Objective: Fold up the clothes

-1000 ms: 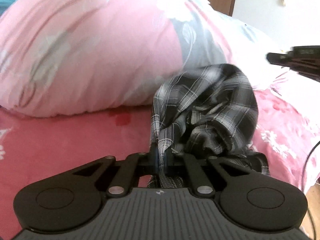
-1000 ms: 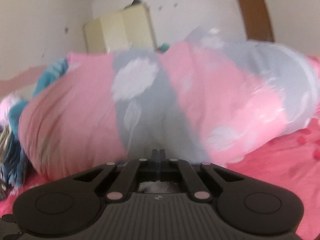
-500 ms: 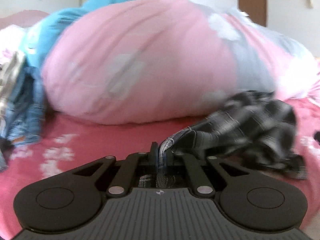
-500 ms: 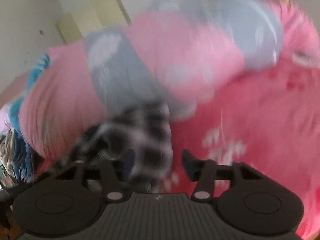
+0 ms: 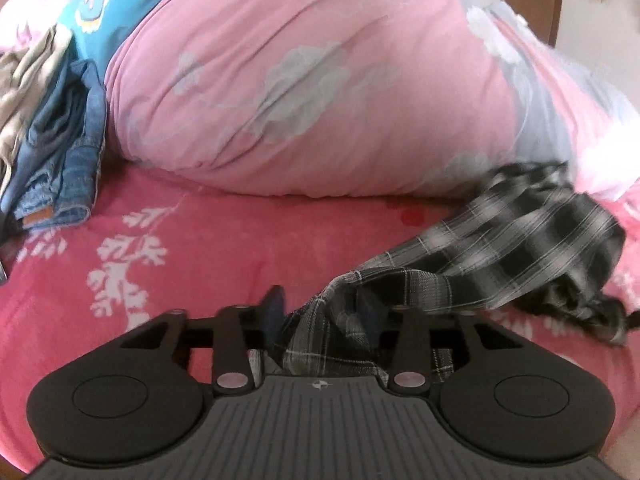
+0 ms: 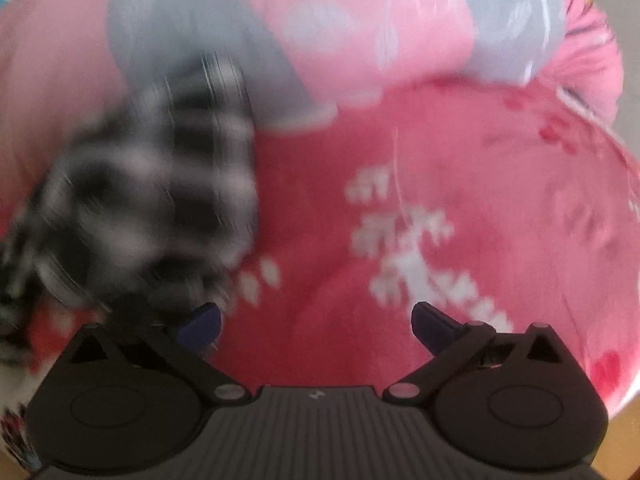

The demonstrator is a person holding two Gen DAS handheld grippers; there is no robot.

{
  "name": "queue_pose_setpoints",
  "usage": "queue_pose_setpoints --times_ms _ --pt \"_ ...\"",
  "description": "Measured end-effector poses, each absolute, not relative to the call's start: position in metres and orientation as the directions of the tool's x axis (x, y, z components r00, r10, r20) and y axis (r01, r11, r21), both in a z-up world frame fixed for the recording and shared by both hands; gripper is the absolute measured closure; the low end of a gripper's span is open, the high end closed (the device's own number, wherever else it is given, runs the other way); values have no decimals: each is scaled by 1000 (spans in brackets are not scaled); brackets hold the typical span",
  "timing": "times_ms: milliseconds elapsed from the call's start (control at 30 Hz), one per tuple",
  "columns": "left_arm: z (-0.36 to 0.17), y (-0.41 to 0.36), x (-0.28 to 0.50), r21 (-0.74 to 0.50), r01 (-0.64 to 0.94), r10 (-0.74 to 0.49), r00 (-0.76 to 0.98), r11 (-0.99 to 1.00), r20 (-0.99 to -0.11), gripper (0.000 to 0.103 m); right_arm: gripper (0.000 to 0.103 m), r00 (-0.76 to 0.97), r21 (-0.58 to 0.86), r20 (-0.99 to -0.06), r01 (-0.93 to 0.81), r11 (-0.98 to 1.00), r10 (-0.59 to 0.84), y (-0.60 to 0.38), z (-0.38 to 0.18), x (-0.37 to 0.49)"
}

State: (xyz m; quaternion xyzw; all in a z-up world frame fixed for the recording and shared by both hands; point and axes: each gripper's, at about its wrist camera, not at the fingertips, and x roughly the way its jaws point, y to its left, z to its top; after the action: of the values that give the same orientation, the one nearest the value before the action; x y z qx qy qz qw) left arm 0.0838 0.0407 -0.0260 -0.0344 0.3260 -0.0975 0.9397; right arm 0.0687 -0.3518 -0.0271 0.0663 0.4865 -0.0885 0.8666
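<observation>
L gripper (image 5: 320, 312) now has its jaws parted, w/ the plaid shirt (image 5: 500, 256) lying loose between them, no longer pinched as a sec ago. R gripper (image 6: 316, 322) is spread wide, empty, shirt just left of it. Shirt lies crumpled on the pink bedsheet (image 5: 200, 240) by the duvet (image 5: 300, 80), so probably dropped for spreading flat; folding not begun.

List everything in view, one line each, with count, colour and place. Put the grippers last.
plaid garment: one, black and white, crumpled on the bedsheet, one end between the left jaws
duvet: one, pink with grey patches, bundled behind the garment
bedsheet: one, red with white flowers, underneath everything
jeans: one, blue denim, far left
beige cloth: one, left of the jeans
teal cloth: one, top left
left gripper: black, jaws apart
right gripper: black, jaws wide, empty
</observation>
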Motion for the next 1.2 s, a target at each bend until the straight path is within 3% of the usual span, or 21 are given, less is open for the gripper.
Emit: queue_pose_setpoints --times_ms 67,200,367,467,633,800,1033,1200 --pt "-24 48 81 -154 166 -225 773 974 -593 45 0 473 12 -876 213 977 -93 -351 -35 71" --pt "-19 61 76 -199 172 -257 783 965 -567 42 0 536 39 -838 242 970 -100 -353 -22 58" --pt "-14 72 72 -218 152 -250 795 964 -553 42 0 800 129 -590 224 966 -106 -337 31 17" --pt "-13 76 76 -190 86 -184 782 978 -596 42 0 851 171 -524 117 978 -10 -318 47 8" --pt "-7 97 78 -201 16 -138 781 979 -609 42 0 813 237 -520 -156 959 261 -250 54 30" --pt "-10 112 78 -184 -13 -105 779 983 -618 42 0 713 85 -557 -461 883 426 -132 39 59" --pt "-30 121 87 -184 -46 -86 756 982 -649 37 0 692 -279 -594 -656 701 411 -20 -13 68" --pt "-34 124 90 -187 -35 -94 764 982 -638 34 0 617 -231 -694 -680 696 371 -14 -36 92"
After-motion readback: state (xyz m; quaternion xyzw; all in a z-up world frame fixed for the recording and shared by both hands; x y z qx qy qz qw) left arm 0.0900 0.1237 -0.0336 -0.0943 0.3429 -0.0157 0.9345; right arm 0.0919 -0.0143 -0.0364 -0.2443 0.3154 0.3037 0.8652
